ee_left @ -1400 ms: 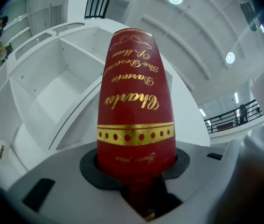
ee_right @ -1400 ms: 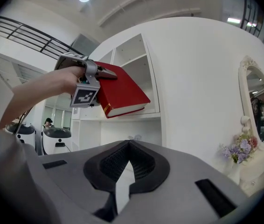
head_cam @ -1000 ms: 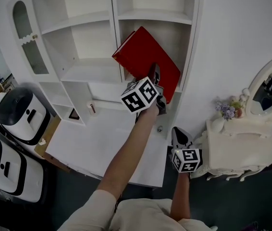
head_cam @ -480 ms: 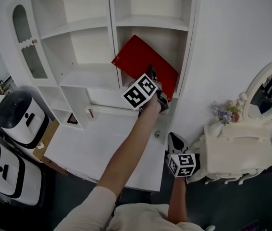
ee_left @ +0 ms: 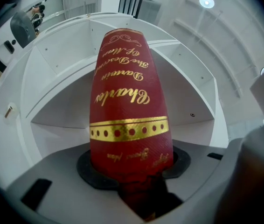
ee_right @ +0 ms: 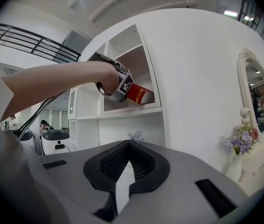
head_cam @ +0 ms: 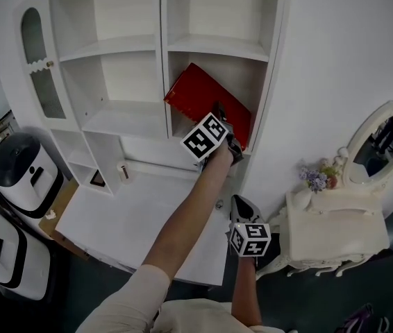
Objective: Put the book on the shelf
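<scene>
Left gripper [head_cam: 222, 118] clamped on the red book [head_cam: 203, 99], tilted partway into the shelf's [head_cam: 264, 96] right bay. Next I'd straighten it and let go. Right gripper [head_cam: 241, 205] closed, empty.

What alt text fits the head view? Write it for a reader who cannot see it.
The left tool holds a red book tilted, partly inside a right-hand compartment of a white shelf unit. The right tool hangs lower, holding nothing, near a white dresser with an oval mirror.
</scene>
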{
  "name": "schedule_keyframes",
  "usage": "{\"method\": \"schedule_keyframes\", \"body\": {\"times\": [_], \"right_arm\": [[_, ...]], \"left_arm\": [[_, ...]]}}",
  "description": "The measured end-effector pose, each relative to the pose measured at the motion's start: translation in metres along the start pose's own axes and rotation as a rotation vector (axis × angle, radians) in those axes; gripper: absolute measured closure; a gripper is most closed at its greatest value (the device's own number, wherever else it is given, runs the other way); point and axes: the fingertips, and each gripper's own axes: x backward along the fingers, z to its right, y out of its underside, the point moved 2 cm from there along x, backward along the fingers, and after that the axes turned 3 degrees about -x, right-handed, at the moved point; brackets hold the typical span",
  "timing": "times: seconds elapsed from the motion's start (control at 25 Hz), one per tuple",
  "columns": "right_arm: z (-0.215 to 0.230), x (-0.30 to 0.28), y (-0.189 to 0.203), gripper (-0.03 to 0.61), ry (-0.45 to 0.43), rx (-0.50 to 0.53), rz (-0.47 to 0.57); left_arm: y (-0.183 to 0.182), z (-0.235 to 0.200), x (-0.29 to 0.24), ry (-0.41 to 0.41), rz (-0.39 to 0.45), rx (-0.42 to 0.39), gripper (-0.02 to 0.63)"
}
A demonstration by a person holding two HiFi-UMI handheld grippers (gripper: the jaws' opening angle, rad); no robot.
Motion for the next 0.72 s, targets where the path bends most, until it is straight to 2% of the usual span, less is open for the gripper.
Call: {"method": "schedule_keyframes", "body": {"times": [0.2,0.44,0.72], "right_arm": [[0.002,-0.013,-0.004,0.561,0.038,0.009,-0.038],[0.0,-0.022,-0.012,0.561,0.027,0.02,-0.031],[0.006,-0.024,-0.016,0.561,0.035,0.035,-0.025]], "left_arm": [[0.006,-0.001,-0.018,-0.029,-0.025,0.05,0.408],[0.011,-0.009,-0.036,-0.046,-0.039,0.099,0.39],[0.015,-0.013,-0.059,-0.054,-0.033,0.115,0.388]]}}
